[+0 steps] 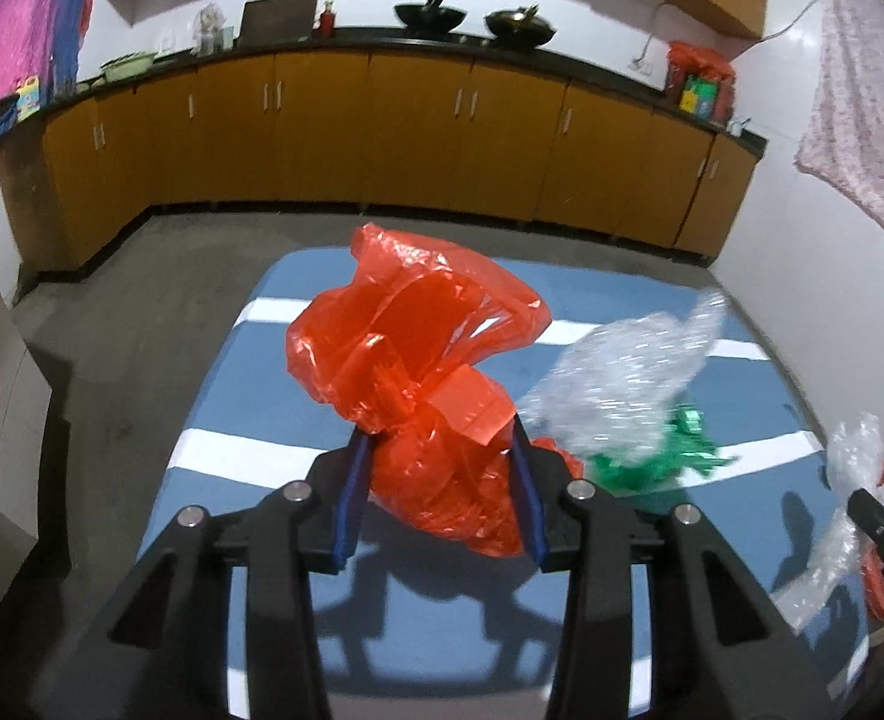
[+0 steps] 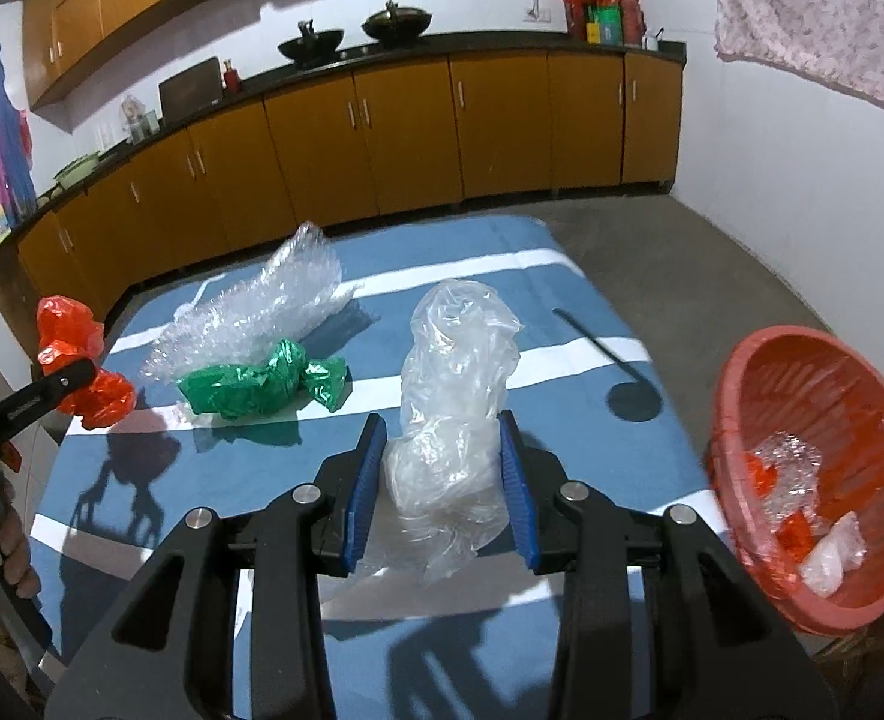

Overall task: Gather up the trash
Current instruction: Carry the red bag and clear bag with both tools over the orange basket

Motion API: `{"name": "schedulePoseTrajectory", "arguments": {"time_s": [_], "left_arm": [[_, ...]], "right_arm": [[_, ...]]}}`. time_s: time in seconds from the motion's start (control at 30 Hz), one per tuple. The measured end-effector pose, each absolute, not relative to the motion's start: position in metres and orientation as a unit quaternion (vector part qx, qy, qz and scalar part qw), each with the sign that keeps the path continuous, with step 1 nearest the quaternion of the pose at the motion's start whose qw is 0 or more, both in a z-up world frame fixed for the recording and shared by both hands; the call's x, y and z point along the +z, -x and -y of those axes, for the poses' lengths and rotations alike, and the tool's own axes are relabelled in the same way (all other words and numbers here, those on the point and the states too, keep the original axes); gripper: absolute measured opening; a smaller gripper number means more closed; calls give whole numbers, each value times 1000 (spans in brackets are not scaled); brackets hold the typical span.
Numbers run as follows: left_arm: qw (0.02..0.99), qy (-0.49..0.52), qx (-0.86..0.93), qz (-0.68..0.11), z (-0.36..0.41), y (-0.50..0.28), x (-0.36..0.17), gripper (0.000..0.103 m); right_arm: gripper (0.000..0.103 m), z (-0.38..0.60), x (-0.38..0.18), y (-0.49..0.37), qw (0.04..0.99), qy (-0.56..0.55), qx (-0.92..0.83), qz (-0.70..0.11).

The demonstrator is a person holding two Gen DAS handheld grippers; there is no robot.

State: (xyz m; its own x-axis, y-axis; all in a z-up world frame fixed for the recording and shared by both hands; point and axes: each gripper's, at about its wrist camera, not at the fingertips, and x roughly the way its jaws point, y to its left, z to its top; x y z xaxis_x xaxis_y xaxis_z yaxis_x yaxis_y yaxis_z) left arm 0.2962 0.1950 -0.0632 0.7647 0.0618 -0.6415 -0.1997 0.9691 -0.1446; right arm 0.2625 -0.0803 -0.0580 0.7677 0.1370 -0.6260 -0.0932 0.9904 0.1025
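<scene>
My left gripper (image 1: 439, 447) is shut on a crumpled red plastic bag (image 1: 406, 354), lifted above the blue striped cloth (image 1: 220, 396); the same red bag (image 2: 79, 354) shows at the left edge of the right wrist view. My right gripper (image 2: 442, 438) is shut on a clear plastic bag (image 2: 454, 396), also held off the cloth. On the cloth lie a sheet of bubble wrap (image 2: 262, 312) and a green foil wrapper (image 2: 262, 381) in front of it. A red basket (image 2: 814, 480) at the right holds several pieces of clear and red plastic.
The blue cloth with white stripes (image 2: 532, 300) covers a table; grey floor surrounds it. Orange cabinets (image 1: 382, 132) under a black counter with woks run along the back wall. A person's hand (image 2: 10, 546) grips the left tool's handle.
</scene>
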Motion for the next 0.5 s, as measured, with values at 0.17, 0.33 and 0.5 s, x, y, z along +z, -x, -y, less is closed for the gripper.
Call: {"name": "schedulePoseTrajectory", "arguments": {"time_s": [0.17, 0.33, 0.5], "left_arm": [[941, 98, 46, -319, -174, -272, -42, 41], [948, 85, 12, -308, -144, -255, -22, 41], [951, 76, -23, -300, -111, -247, -8, 41]], "right_arm": [[38, 95, -44, -245, 946, -40, 50, -318], [38, 116, -30, -228, 952, -49, 33, -300], [38, 141, -17, -212, 958, -52, 9, -282]]}}
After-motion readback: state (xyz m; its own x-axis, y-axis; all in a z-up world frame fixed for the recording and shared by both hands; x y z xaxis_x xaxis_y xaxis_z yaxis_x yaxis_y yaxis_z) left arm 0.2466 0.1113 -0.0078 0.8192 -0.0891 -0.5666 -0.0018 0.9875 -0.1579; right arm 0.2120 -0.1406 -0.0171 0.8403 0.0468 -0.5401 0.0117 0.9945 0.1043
